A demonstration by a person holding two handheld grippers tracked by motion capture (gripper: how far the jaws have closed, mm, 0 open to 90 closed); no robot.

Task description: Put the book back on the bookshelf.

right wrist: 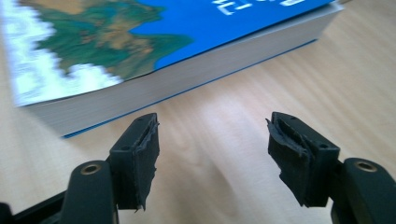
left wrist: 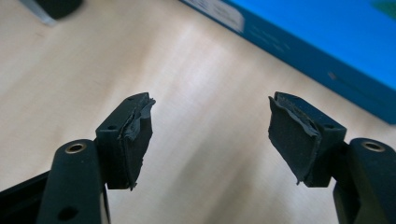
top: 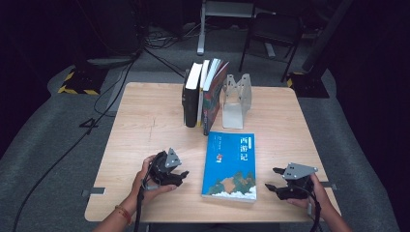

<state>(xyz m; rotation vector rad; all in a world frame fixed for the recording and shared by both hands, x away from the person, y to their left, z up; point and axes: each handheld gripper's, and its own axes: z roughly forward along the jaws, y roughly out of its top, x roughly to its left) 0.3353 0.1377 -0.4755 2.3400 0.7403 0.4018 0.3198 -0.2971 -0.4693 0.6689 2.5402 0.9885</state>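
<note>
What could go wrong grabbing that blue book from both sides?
1. The blue book lies flat on the table; the right tongs face its page edge, so a jaw may catch only the cover and splay the pages.
2. The left tongs, open and empty, sit beside the spine; uneven pushing could slide or skew the book.
3. The three standing books lean at the bookend; a bump there might topple them.

— Surface?
— Light wooden table (top: 145, 116). A blue book (top: 231, 166) lies flat near its front edge.
— Beyond the book?
— Upright books (top: 203, 94), a grey metal bookend (top: 236, 99) just beside them.
</note>
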